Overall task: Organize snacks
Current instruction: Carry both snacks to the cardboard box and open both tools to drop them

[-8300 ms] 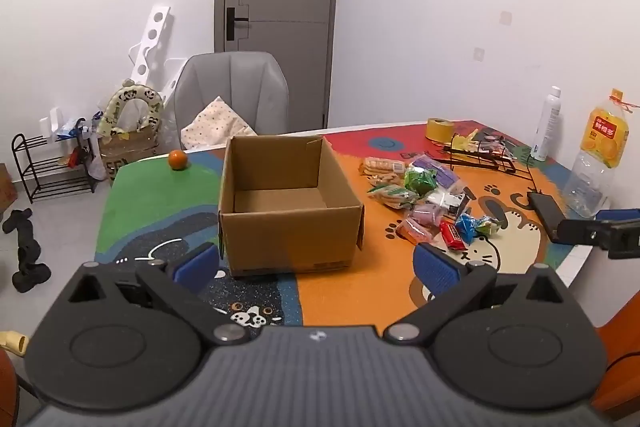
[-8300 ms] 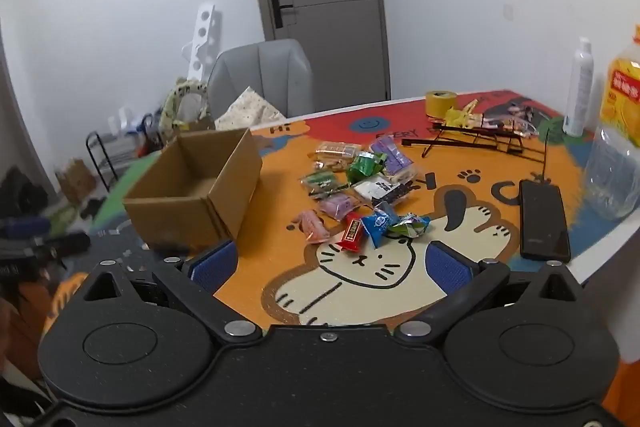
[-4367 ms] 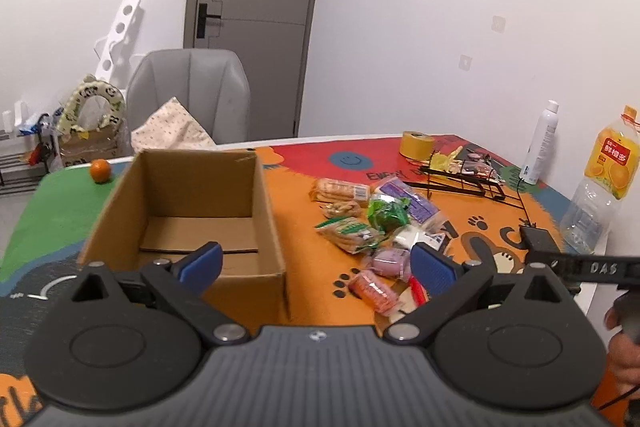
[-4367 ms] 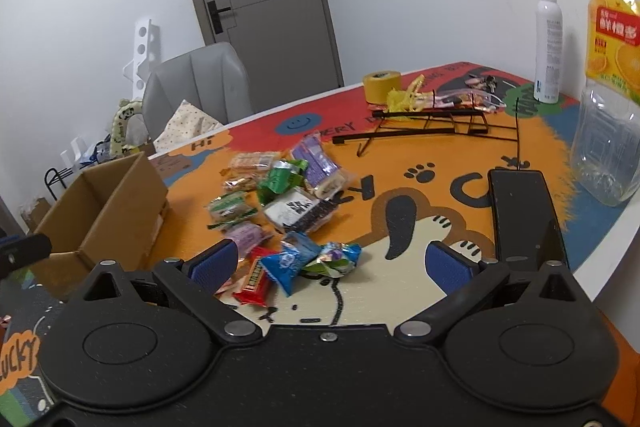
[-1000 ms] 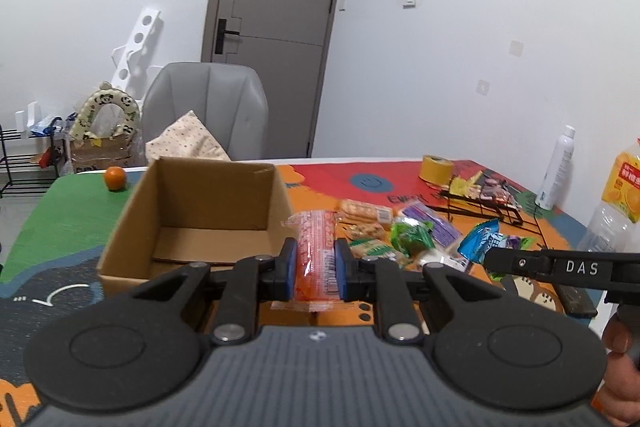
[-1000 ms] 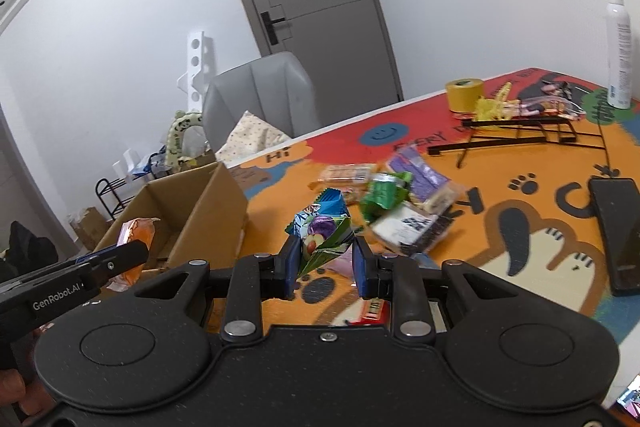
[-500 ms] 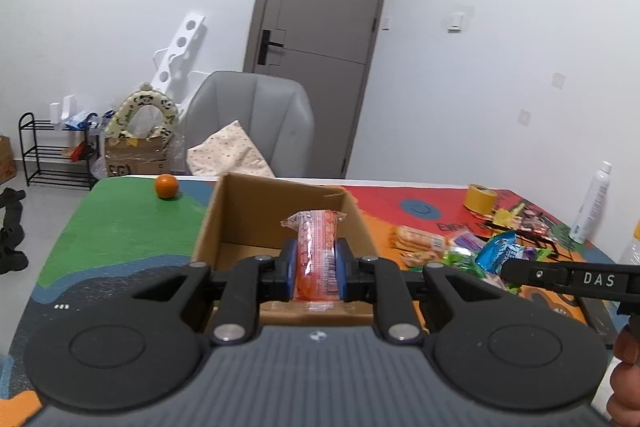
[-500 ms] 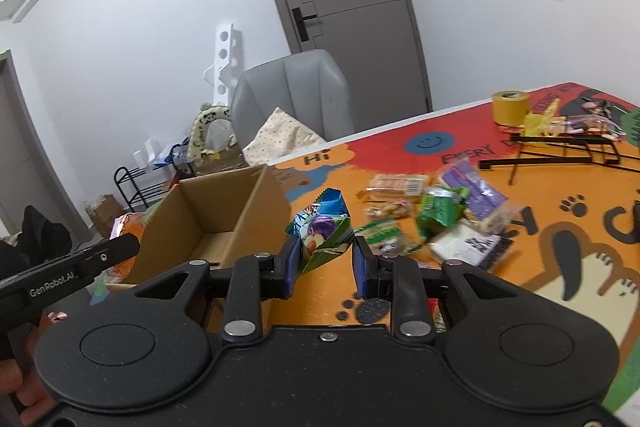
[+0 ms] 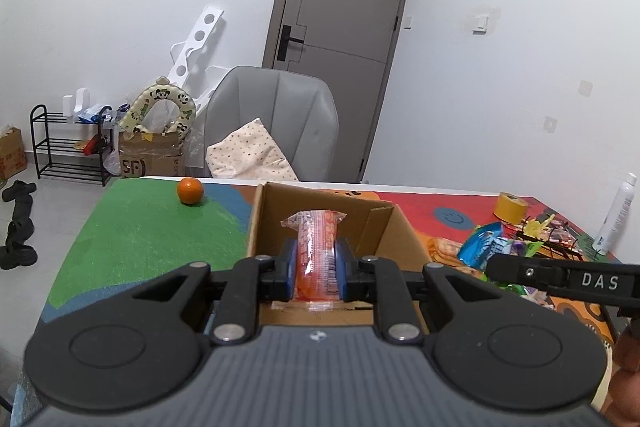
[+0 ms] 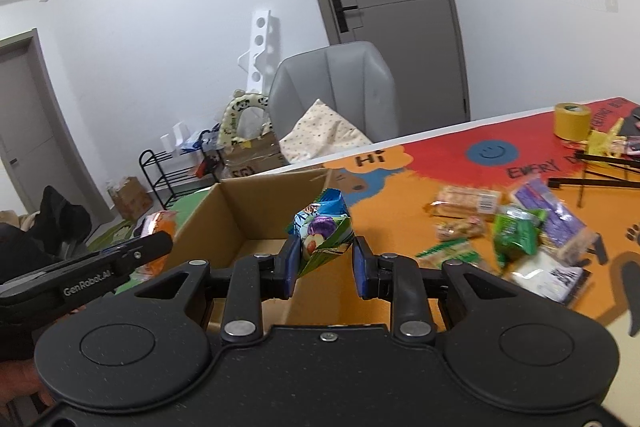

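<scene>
My left gripper (image 9: 313, 267) is shut on an orange snack packet (image 9: 316, 247) and holds it over the open cardboard box (image 9: 372, 223). My right gripper (image 10: 325, 265) is shut on a blue and green snack bag (image 10: 324, 231) above the box's right wall (image 10: 316, 291). The left gripper also shows in the right wrist view (image 10: 154, 245), and the right one in the left wrist view (image 9: 494, 265). Several loose snacks (image 10: 516, 227) lie on the colourful table mat (image 10: 400, 203) to the right of the box.
An orange (image 9: 190, 190) sits on the green part of the mat. A yellow tape roll (image 10: 572, 121), a black wire rack (image 10: 592, 171) and a white spray bottle (image 9: 614, 215) stand far right. A grey chair (image 9: 276, 123) is behind the table.
Both grippers have moved left with their snacks. The orange packet is now over the box opening, and the blue and green bag is at the box's right wall.
</scene>
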Action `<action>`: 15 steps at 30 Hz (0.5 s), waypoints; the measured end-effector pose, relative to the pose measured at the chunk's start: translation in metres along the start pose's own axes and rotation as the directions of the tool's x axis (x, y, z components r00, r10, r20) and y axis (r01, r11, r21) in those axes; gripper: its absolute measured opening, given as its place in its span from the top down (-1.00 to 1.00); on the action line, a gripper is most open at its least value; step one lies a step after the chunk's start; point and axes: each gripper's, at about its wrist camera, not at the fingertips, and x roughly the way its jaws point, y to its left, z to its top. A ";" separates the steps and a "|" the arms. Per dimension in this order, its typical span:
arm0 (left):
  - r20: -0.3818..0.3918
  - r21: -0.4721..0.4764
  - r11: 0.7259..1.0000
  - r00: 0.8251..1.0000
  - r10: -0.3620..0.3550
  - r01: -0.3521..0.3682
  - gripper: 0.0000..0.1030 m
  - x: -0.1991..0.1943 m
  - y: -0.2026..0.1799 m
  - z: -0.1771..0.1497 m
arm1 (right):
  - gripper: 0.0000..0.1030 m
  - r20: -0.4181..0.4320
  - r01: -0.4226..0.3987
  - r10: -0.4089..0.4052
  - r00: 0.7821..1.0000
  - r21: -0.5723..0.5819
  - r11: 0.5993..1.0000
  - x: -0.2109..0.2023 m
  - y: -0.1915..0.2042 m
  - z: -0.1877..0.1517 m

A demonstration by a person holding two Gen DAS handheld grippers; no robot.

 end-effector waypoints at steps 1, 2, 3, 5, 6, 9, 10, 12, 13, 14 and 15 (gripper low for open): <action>-0.002 -0.002 1.000 1.000 0.000 0.000 0.64 0.002 0.002 0.000 | 0.50 -0.005 -0.004 0.004 1.000 -0.001 1.000 0.004 0.002 0.001; -0.005 -0.004 1.000 1.000 0.002 -0.002 0.64 0.004 0.004 0.001 | 0.50 -0.010 -0.007 0.007 1.000 -0.001 1.000 0.007 0.003 0.001; -0.008 -0.006 1.000 1.000 0.003 -0.003 0.64 0.007 0.005 0.001 | 0.50 -0.015 -0.011 0.011 1.000 -0.002 1.000 0.011 0.005 0.001; -0.019 -0.013 1.000 1.000 0.004 -0.004 0.64 0.012 0.007 0.001 | 0.50 -0.025 -0.017 0.017 1.000 -0.005 1.000 0.018 0.010 0.002; -0.025 -0.018 1.000 1.000 0.003 -0.004 0.64 0.015 0.009 0.001 | 0.50 -0.031 -0.020 0.020 0.999 -0.006 1.000 0.021 0.012 0.003; -0.039 -0.030 1.000 0.999 0.007 -0.008 0.63 0.021 0.013 0.000 | 0.50 -0.042 -0.030 0.029 0.999 -0.008 1.000 0.029 0.017 0.004; -0.040 -0.036 0.999 0.999 0.015 -0.016 0.56 0.022 0.014 0.000 | 0.50 -0.045 -0.033 0.032 0.998 -0.010 0.999 0.031 0.019 0.005; -0.047 -0.047 0.999 0.999 0.023 -0.025 0.55 0.024 0.018 0.001 | 0.50 -0.049 -0.041 0.040 0.998 -0.014 0.999 0.035 0.024 0.006; -0.050 -0.054 0.998 0.998 0.023 -0.026 0.52 0.023 0.021 0.002 | 0.50 -0.050 -0.045 0.044 0.998 -0.016 0.999 0.037 0.026 0.006; -0.051 -0.060 0.998 0.998 0.026 -0.029 0.48 0.020 0.023 0.002 | 0.49 -0.051 -0.049 0.048 0.998 -0.017 0.999 0.038 0.028 0.007; -0.051 -0.065 0.997 0.998 0.031 -0.034 0.37 0.018 0.025 0.002 | 0.49 -0.052 -0.053 0.052 0.997 -0.018 0.998 0.039 0.030 0.007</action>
